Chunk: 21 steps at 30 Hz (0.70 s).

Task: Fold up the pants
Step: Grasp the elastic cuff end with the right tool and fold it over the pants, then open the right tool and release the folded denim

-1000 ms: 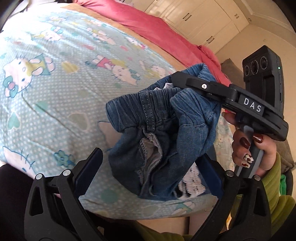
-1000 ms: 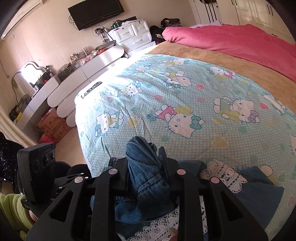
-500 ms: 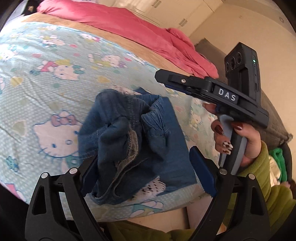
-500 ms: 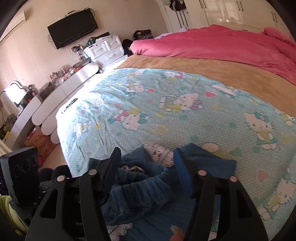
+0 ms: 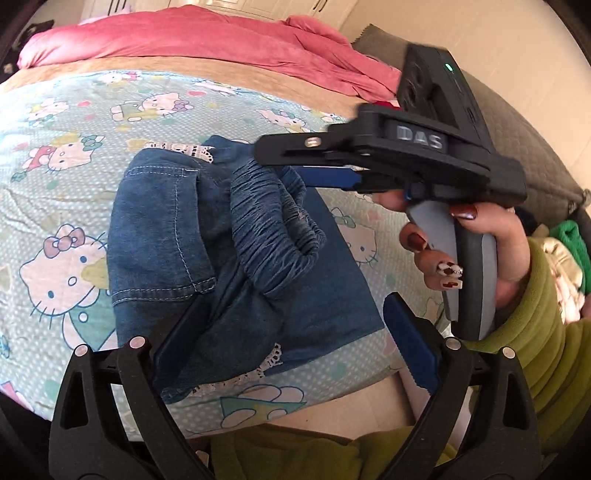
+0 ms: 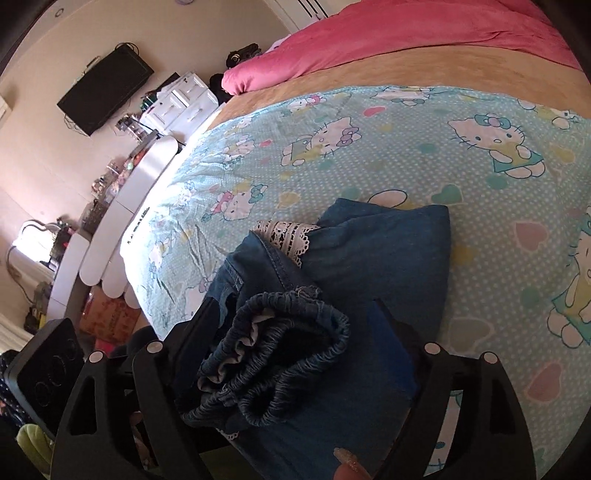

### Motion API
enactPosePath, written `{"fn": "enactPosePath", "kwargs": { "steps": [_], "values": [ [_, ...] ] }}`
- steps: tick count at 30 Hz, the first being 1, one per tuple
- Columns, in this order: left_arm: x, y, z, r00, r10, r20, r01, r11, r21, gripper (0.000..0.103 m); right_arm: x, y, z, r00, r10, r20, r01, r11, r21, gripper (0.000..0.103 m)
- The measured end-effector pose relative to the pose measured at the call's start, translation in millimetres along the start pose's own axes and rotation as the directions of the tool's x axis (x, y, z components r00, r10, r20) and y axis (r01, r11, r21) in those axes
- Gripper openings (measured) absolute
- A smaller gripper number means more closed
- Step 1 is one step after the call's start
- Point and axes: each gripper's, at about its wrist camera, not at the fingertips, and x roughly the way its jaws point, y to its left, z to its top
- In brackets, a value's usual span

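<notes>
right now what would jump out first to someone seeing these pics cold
The crumpled denim pants, lace trim showing at the edge, sit bunched near the front edge of the Hello Kitty bedsheet, the elastic waistband gathered on top. The right tongs are open just above the waistband, gripped by a hand with dark red nails, while the left tongs stand open around the near end of the heap. Behind lies a pink blanket.

From the left wrist we look close and low across the bed edge toward the pink duvet (image 5: 207, 40), the right gripper (image 5: 295, 173) crossing frame. From the right wrist we face the opposite way, toward the wall TV (image 6: 105, 86). Both views share the denim pants (image 5: 236, 258) and cartoon sheet (image 6: 406, 147)
</notes>
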Motion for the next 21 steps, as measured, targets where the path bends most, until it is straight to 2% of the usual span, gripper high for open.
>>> {"fn": "enactPosePath", "kwargs": {
  "steps": [3, 4, 5, 8, 10, 12, 13, 14, 15, 17, 18, 20, 21],
  "values": [
    [1.4, -2.5, -1.9, 1.0, 0.012, -0.006, -0.012, 1.0, 0.011, 0.089, 16.0, 2.4, -4.4, 0.997, -0.042, -0.059, 0.041, 0.999, -0.011, 0.081],
    [1.1, -3.1, -2.4, 1.0, 0.013, -0.007, -0.012, 1.0, 0.012, 0.089, 17.0, 3.0, -5.9, 0.998, -0.045, -0.052, 0.043, 0.999, -0.03, 0.062],
    [1.7, -4.0, -2.1, 1.0, 0.012, -0.006, -0.011, 1.0, 0.014, 0.089, 16.2, 6.3, -6.8, 0.998, -0.046, -0.045, 0.044, 0.997, -0.057, 0.037],
    [-3.2, -5.7, 1.1, 1.0, 0.0, 0.018, 0.0, 1.0, 0.029, 0.089, -2.8, 24.3, -7.3, 0.999, -0.045, 0.029, 0.049, 0.987, -0.151, 0.032],
    [-5.3, -3.4, 4.7, 1.0, -0.008, 0.029, 0.007, 0.999, 0.033, 0.09, -18.2, 32.3, -3.3, 0.996, -0.033, 0.085, 0.049, 0.98, -0.193, 0.032],
    [-3.2, 0.6, 5.3, 1.0, -0.012, 0.023, 0.012, 1.0, 0.019, 0.09, -20.4, 29.9, 1.7, 0.993, -0.056, 0.105, 0.076, 0.977, -0.199, 0.033],
    [0.0, 2.2, 4.0, 1.0, -0.013, 0.013, 0.013, 1.0, 0.014, 0.09, -14.6, 24.4, 3.2, 0.992, -0.093, 0.085, 0.108, 0.975, -0.195, 0.038],
    [1.7, 3.2, 2.5, 1.0, -0.012, 0.003, 0.012, 1.0, 0.014, 0.09, -3.7, 17.9, 3.0, 0.986, -0.16, 0.044, 0.166, 0.967, -0.195, 0.049],
    [2.6, 3.4, -0.4, 1.0, -0.006, -0.009, 0.006, 1.0, 0.02, 0.09, 3.9, 12.4, 0.5, 0.977, -0.213, 0.019, 0.212, 0.958, -0.193, 0.054],
    [-5.7, 3.7, -3.1, 1.0, 0.014, 0.001, -0.014, 0.999, 0.036, 0.091, 6.9, 3.0, -5.8, 0.977, -0.212, 0.008, 0.211, 0.964, -0.165, 0.063],
    [-16.5, 7.6, -5.7, 0.998, 0.052, 0.021, -0.053, 0.998, 0.041, 0.091, 1.3, -0.6, -8.0, 0.981, -0.191, 0.023, 0.192, 0.971, -0.144, 0.065],
    [-35.7, 15.6, -6.2, 0.99, 0.13, 0.054, -0.133, 0.99, 0.04, 0.093, -11.0, -1.8, -9.5, 0.976, -0.205, 0.073, 0.213, 0.969, -0.127, 0.074],
    [-50.0, 22.6, -5.1, 0.979, 0.188, 0.084, -0.191, 0.981, 0.032, 0.093, -18.3, -1.5, -9.8, 0.97, -0.22, 0.106, 0.232, 0.965, -0.121, 0.075]
  ]
}}
